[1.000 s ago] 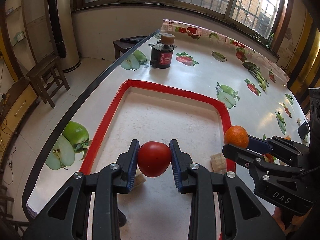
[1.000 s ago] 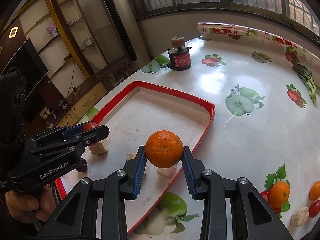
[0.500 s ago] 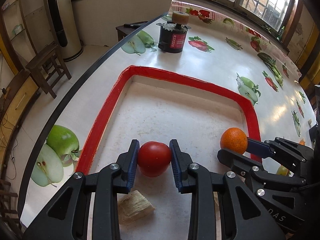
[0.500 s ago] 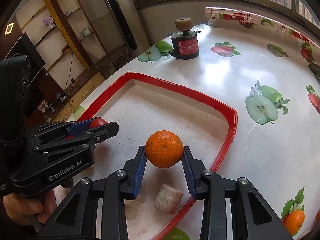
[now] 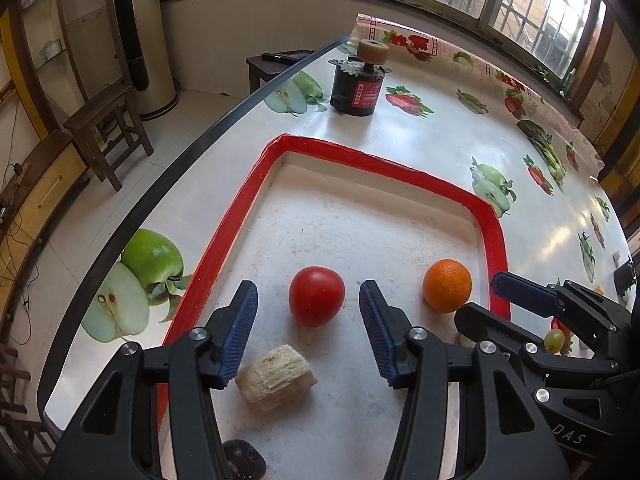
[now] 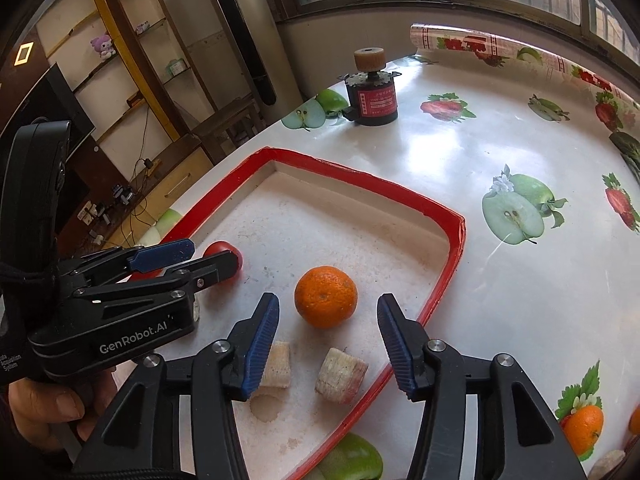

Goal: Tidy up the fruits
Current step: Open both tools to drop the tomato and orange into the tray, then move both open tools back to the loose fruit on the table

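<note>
Both fruits are set down inside the red-rimmed tray (image 5: 494,216): the left hand-held gripper (image 5: 307,334) is opening, pads clear of the tomato (image 5: 316,296); the right hand-held gripper (image 6: 326,342) is opening off the orange (image 6: 325,297).

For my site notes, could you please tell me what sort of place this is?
Probably a lived-in home room, not a lab: a fruit-print plastic tablecloth, a small dark wooden stool on the tiled floor, and wall shelves holding a purple plush toy.
</note>
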Tool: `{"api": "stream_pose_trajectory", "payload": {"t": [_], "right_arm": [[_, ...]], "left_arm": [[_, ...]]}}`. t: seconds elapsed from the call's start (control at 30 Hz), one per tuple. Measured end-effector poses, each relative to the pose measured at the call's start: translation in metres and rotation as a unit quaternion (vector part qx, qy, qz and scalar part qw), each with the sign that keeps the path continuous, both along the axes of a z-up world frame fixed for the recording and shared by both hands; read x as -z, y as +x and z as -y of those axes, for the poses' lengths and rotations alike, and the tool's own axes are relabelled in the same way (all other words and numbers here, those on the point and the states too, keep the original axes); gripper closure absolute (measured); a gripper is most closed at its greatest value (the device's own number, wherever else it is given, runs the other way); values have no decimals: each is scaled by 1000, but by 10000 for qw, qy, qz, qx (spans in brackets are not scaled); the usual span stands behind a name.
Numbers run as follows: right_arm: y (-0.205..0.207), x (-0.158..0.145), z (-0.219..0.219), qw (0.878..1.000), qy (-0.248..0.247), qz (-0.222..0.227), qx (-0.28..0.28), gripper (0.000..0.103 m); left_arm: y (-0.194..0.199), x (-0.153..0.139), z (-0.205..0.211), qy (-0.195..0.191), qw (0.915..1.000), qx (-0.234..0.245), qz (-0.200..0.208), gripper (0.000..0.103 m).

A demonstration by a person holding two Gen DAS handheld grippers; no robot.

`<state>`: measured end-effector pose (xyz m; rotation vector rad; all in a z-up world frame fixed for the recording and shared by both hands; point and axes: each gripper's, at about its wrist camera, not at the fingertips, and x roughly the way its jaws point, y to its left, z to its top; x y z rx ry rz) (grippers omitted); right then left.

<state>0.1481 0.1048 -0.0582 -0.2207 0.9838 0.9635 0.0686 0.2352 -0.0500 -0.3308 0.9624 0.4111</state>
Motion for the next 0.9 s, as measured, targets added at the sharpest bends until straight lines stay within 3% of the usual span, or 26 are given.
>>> {"api": "stream_pose_trajectory", "payload": {"t": [0.47,0.9], "right_arm": [[-24,-31,65,9991,302,145,249,46],[-35,-41,144,9960,391,255,761,45]], "left_arm": [[-26,-31,41,-13,9990,289,353,51],[-32,-37,100,-43,9960,780,427,49]]}}
